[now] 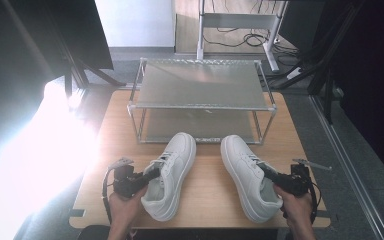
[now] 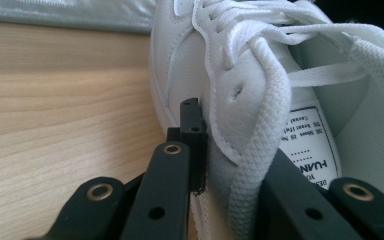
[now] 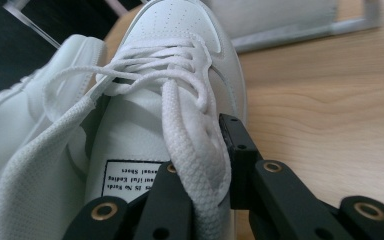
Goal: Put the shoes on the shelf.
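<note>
Two white sneakers lie on the wooden table (image 1: 210, 185), toes pointing toward the rack. My left gripper (image 1: 152, 175) is shut on the outer collar wall of the left sneaker (image 1: 172, 172); one jaw presses the leather outside, the other sits inside the opening by the left sneaker's collar (image 2: 240, 115). My right gripper (image 1: 270, 175) is shut on the side wall of the right sneaker (image 1: 245, 172), its jaws clamping the right sneaker's collar (image 3: 200, 150) next to the laces. Both shoes rest on the tabletop.
A two-tier metal shoe rack (image 1: 202, 85) stands at the table's back, both shelves bare. Strong glare washes out the left side. Cables and a white stand leg (image 1: 200, 30) lie on the floor behind.
</note>
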`<act>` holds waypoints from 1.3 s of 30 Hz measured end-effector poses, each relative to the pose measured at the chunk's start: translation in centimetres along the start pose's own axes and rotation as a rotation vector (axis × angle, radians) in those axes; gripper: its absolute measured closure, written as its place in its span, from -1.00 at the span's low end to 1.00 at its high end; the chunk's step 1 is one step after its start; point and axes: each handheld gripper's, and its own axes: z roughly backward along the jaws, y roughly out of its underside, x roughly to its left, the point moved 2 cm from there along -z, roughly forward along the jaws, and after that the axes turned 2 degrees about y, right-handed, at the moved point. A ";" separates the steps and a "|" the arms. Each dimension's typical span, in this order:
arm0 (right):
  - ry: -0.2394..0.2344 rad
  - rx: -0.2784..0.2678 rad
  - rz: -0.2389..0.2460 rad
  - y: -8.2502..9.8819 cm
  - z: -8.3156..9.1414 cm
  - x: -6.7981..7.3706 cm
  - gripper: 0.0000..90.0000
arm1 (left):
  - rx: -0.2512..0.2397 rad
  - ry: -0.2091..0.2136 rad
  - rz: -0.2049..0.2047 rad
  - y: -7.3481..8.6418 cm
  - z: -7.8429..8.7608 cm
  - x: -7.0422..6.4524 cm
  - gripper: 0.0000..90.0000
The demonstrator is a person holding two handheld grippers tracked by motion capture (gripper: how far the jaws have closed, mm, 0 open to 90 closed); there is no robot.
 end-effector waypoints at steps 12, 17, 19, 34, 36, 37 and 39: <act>-0.100 -0.046 -0.051 -1.4 -0.6 2.0 0.87 | -0.096 0.069 0.055 -0.4 0.7 -0.8 0.87; -0.154 -0.067 -0.061 -2.2 -0.6 3.1 0.87 | -0.133 0.104 0.062 -0.8 1.1 -1.4 0.87; -0.170 -0.074 -0.068 -2.5 -0.5 3.4 0.87 | -0.147 0.114 0.062 -1.1 1.3 -1.6 0.87; -0.240 -0.108 -0.094 -4.4 -0.1 4.9 0.87 | -0.218 0.144 0.069 -3.0 1.8 -2.9 0.87; -0.247 -0.109 -0.100 -4.6 -0.1 5.1 0.87 | -0.225 0.147 0.071 -3.1 1.9 -2.9 0.87; -0.250 -0.111 -0.101 -4.8 -0.1 5.2 0.87 | -0.236 0.148 0.076 -3.4 1.9 -3.1 0.87; -0.256 -0.118 -0.100 -5.0 0.0 5.4 0.87 | -0.248 0.151 0.080 -3.7 2.0 -3.3 0.87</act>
